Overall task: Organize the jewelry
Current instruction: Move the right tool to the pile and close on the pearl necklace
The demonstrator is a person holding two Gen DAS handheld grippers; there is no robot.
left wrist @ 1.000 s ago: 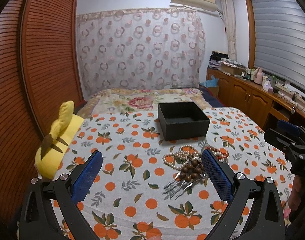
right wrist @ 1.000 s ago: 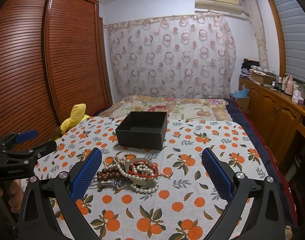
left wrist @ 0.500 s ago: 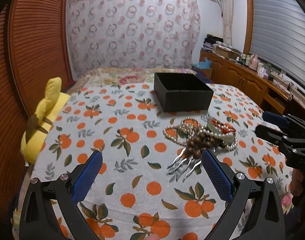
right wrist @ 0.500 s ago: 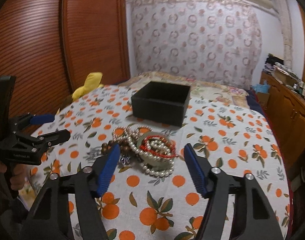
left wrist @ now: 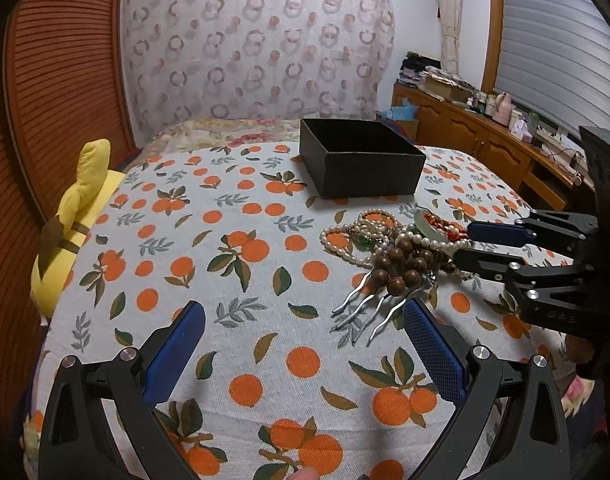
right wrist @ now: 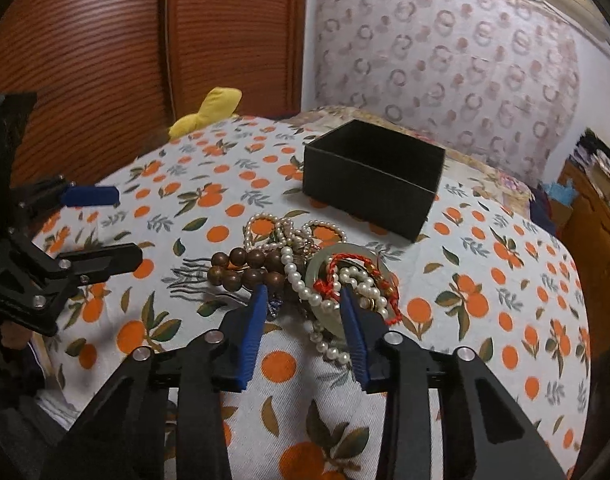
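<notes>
The jewelry pile (right wrist: pixel 301 276) lies on the orange-print cloth (right wrist: pixel 485 320), just near of the empty black box (right wrist: pixel 375 184). Right gripper (right wrist: pixel 303 300) is closing around the pearl strand (right wrist: pixel 305 288) and pale ring, pads not yet pressing. Left gripper (left wrist: pixel 305 332) is spread, empty. Beads look light, slippery and tangled, so a pull likely drags neighbours. Grab the stiff ring. Hair comb (left wrist: pixel 369 304) may snag.
</notes>
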